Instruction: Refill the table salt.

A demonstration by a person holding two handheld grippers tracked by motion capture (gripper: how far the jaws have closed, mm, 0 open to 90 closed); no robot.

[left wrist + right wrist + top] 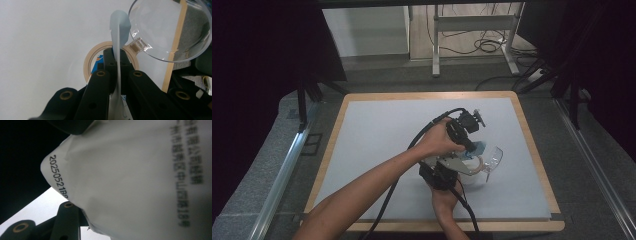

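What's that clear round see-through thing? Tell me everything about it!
The clear plastic bowl looks like glossy transparent plastic: a wide round rim and a small square nub at its edge. In the left gripper view it is tilted on its side, mouth facing the camera, with the table edge visible through it. The nub overlaps the tape roll, beside the pale blue strip; whether they touch is unclear.

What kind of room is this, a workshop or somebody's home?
Probably a lab or a recording setup rather than a home. The wood-edged table stands between black curtains, loose cables trail over the floor under a metal desk frame, and the person holds cabled grippers in both hands.
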